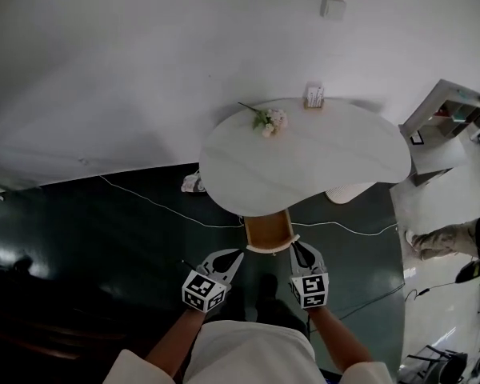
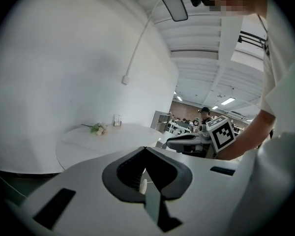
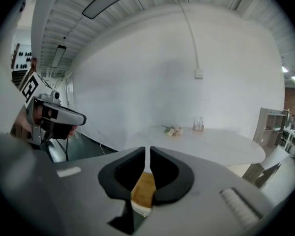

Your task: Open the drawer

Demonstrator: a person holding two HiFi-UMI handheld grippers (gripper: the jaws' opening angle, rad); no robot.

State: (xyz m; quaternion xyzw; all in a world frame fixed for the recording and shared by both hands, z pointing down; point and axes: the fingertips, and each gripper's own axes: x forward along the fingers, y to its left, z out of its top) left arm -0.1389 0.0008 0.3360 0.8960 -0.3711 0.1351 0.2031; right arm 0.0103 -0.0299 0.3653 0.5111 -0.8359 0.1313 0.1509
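A white rounded table stands against the wall. Under its near edge a drawer is pulled out, with a wooden inside and a white front. My left gripper hovers just left of that front, its tips touching and nothing in them. My right gripper is just right of the front. Its jaws are nearly together, a thin slit between the tips, empty. The drawer's wood shows below them. Each gripper sees the other: the right gripper and the left gripper.
On the tabletop lie a small bunch of flowers and a little holder by the wall. A white cable runs across the dark floor. A white shelf unit and a person's leg are at the right.
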